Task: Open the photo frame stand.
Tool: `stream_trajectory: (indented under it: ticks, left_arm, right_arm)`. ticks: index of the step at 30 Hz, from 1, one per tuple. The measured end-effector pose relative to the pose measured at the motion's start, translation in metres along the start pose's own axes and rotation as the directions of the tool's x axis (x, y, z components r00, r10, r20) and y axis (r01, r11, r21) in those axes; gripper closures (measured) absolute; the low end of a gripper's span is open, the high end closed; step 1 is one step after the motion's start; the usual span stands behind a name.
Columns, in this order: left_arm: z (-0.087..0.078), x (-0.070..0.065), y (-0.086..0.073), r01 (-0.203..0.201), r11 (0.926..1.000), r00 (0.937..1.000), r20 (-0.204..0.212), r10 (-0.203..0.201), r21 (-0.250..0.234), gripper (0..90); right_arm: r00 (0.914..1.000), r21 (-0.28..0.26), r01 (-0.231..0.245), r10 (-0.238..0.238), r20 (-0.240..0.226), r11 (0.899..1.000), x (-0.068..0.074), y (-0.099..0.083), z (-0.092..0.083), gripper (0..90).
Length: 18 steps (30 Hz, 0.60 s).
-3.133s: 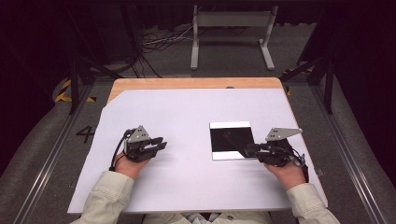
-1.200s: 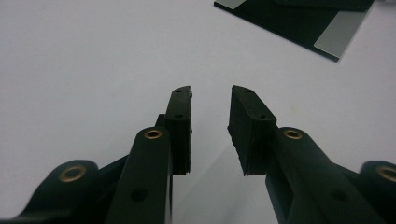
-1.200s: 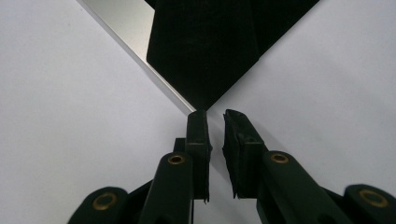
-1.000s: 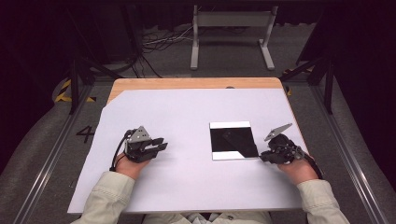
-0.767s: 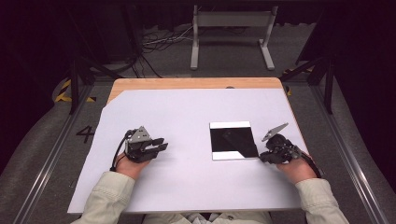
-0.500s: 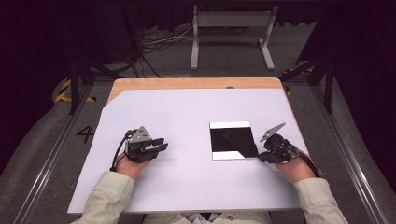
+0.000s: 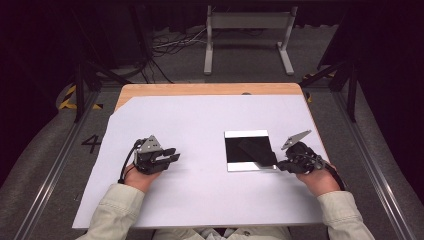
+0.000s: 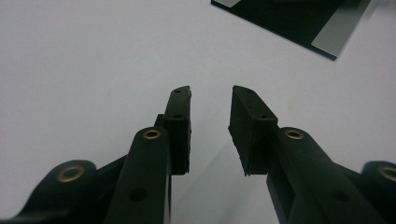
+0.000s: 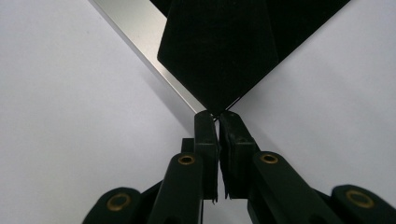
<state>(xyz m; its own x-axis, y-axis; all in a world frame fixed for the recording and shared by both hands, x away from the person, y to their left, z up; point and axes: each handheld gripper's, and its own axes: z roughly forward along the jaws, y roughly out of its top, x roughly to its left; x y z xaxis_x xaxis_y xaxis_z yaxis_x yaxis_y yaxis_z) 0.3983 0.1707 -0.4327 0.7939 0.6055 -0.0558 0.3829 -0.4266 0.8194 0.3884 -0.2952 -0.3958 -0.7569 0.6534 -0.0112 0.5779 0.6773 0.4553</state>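
Observation:
A square plate [image 7: 246, 133] with silver strips lies right of the table's middle, covered by a black sheet [image 7: 239, 150]. The sheet's near right corner [image 9: 219, 51] is lifted and crosses the silver strip [image 9: 140, 28]. My right gripper [image 7: 279, 165] [image 9: 216, 115] is shut on the tip of that corner; its jaws have just been closing with the corner between them. My left gripper [image 7: 175, 156] [image 8: 211, 98] rests on the white table top at the left, open, with nothing between its fingers. Its view catches the square plate [image 8: 327, 39] at the upper right.
The white table top [image 7: 200, 115] has a strip of bare wood [image 7: 200, 89] along its far edge. Beyond it are a dark floor with cables [image 7: 172, 47] and a grey metal stand [image 7: 247, 22]. Rails [image 7: 55, 165] run along both sides of the table.
My right hand has edged left toward the square's near right corner and its jaws have narrowed onto the black sheet's corner. The left hand has stayed put.

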Motion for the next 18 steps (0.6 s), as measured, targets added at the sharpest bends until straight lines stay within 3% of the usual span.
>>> stream_trajectory:
  ticks: [10,18]
  left_arm:
    - [0.0,0.0,0.0,0.001,1.0,1.0,-0.002,-0.001,0.001,68.9]
    - [0.001,-0.001,0.0,-0.002,1.0,1.0,0.001,0.002,0.001,68.8]
  right_arm:
    - [0.9998,-0.118,-0.018,0.017,-0.008,0.993,0.0,0.003,-0.017,90.0]
    - [0.9984,-0.172,-0.057,0.057,-0.005,0.983,0.003,0.01,-0.021,90.0]
